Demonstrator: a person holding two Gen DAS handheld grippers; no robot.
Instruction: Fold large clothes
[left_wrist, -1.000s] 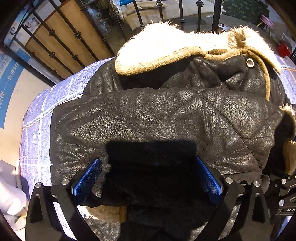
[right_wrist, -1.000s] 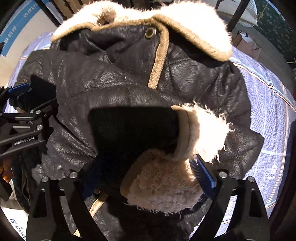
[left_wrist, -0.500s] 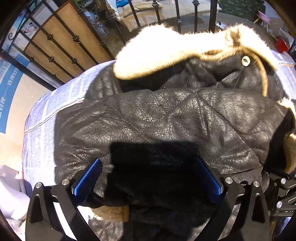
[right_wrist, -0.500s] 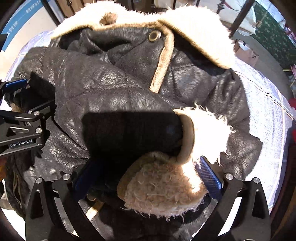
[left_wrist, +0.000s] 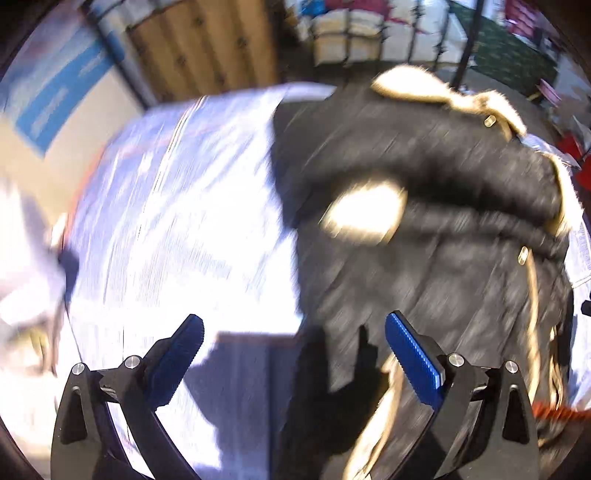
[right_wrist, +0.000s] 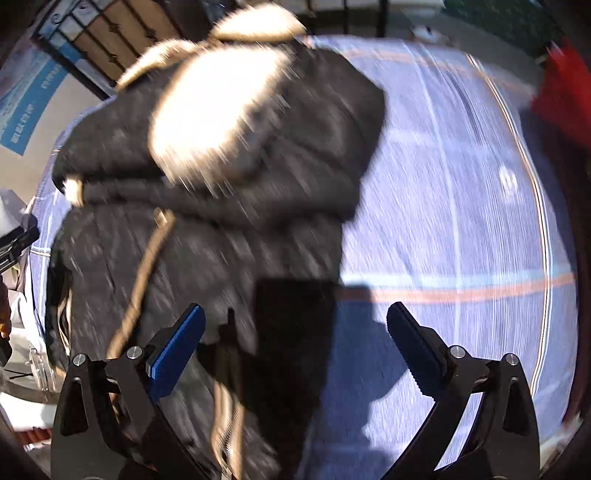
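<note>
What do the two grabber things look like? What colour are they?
Both look alike. The left gripper and the right gripper each have two black arms curving up like a claw, joined with round silver bolts. Their fingertips carry bright blue pads with fine ridges. No cables, sleeves or writing show.

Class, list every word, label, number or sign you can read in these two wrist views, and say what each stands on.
None can be read.
Blue wall poster: white characters, too blurred to read.
Same poster in the left wrist view: pale lines only, blurred.
Round mark on the blue cloth: smeared, unreadable.
</note>
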